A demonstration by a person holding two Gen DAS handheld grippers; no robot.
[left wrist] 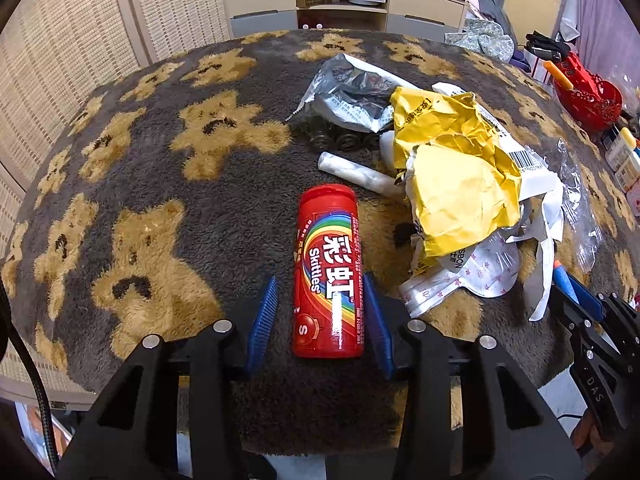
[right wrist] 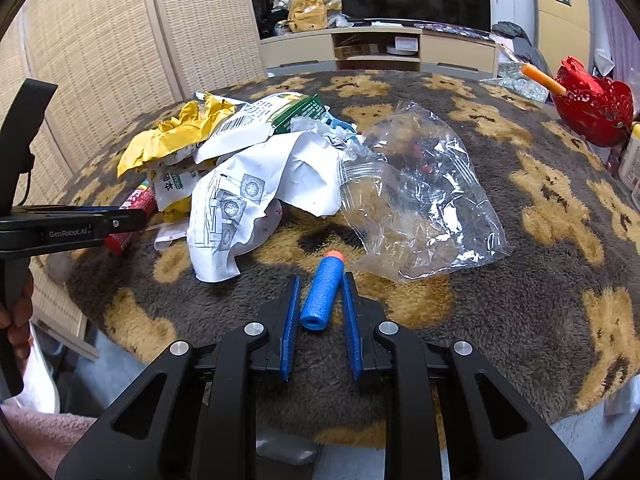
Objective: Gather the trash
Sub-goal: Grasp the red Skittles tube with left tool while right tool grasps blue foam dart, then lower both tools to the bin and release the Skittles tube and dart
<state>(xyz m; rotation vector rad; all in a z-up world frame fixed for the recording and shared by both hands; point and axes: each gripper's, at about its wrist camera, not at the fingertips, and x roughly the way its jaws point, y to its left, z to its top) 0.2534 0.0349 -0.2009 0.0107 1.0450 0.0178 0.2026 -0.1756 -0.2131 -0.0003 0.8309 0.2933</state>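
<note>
A red Skittles tube point(left wrist: 329, 272) lies on the bear-pattern table cover, between the blue pads of my left gripper point(left wrist: 320, 284). The right pad touches the tube, the left pad stands a little off it. My right gripper point(right wrist: 320, 280) has its blue pads around a blue foam dart point(right wrist: 321, 293) with an orange tip; both pads sit close against it. A heap of trash lies between them: crumpled yellow paper point(left wrist: 452, 160), white paper point(right wrist: 256, 184), a silver foil bag point(left wrist: 348, 92) and a clear plastic bag point(right wrist: 416, 196).
A red ornate basket point(right wrist: 588, 108) with an orange dart stands at the table's far right, with bottles point(left wrist: 624, 152) beside it. A TV cabinet point(left wrist: 340, 4) and woven screens point(left wrist: 80, 40) stand behind the table. The table's near edge is just under both grippers.
</note>
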